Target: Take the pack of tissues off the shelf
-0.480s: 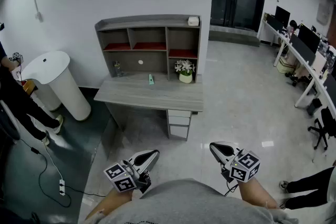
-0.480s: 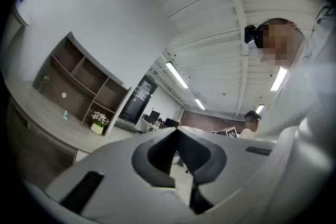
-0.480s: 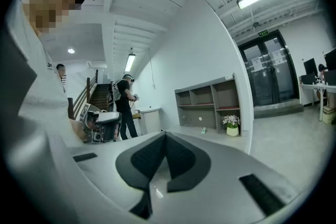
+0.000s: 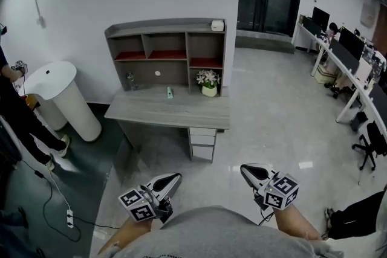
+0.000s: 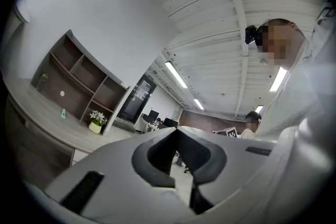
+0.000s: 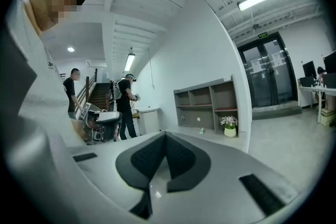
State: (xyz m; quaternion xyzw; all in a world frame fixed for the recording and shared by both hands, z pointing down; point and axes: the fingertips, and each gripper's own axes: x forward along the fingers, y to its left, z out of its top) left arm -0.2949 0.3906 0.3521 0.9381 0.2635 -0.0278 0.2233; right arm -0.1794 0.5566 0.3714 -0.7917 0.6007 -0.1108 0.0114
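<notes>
— Where's the pack of tissues (image 4: 217,25)?
— On the right end of the shelf (image 4: 164,39) top, above the grey desk (image 4: 175,110) and potted flowers (image 4: 208,82).
— The grippers?
— Both the left gripper (image 4: 175,178) and right gripper (image 4: 244,170) are clenched on nothing, low over the glossy floor (image 4: 266,124), well apart from the desk.

White item (image 4: 217,25) atop shelf (image 4: 166,22) and green thing (image 4: 170,92) on desk (image 4: 181,113) too small to identify; bystander (image 4: 15,109) cut off at left edge.
</notes>
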